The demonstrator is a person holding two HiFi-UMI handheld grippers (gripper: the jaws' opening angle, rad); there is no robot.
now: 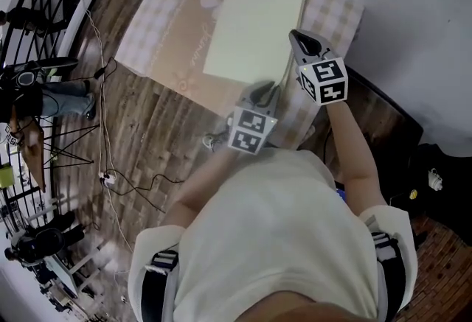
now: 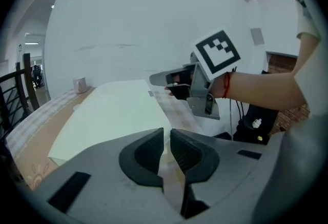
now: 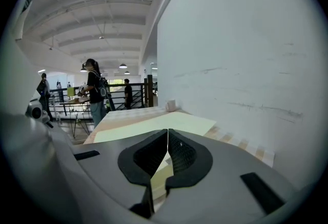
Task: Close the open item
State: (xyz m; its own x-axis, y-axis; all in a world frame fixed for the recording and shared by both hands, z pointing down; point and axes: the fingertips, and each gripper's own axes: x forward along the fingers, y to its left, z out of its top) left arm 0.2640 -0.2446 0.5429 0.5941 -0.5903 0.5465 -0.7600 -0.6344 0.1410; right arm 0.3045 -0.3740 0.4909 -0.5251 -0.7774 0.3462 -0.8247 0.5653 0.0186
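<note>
Here, the left tongs (image 2: 167,138) stand slightly spread with nothing between them, while the right tongs (image 3: 167,141) are pressed together and empty. The pale yellow item (image 1: 251,29) lies flat on the cloth-covered counter (image 1: 155,26), just ahead of the left tongs and directly beside the right tongs, on their left.

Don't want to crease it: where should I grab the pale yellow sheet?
Probably pinch the pale yellow flat rectangular sheet at its near edge, coming in low from the person's side: it lies flat on the checked tablecloth, so only edges offer grip.
</note>
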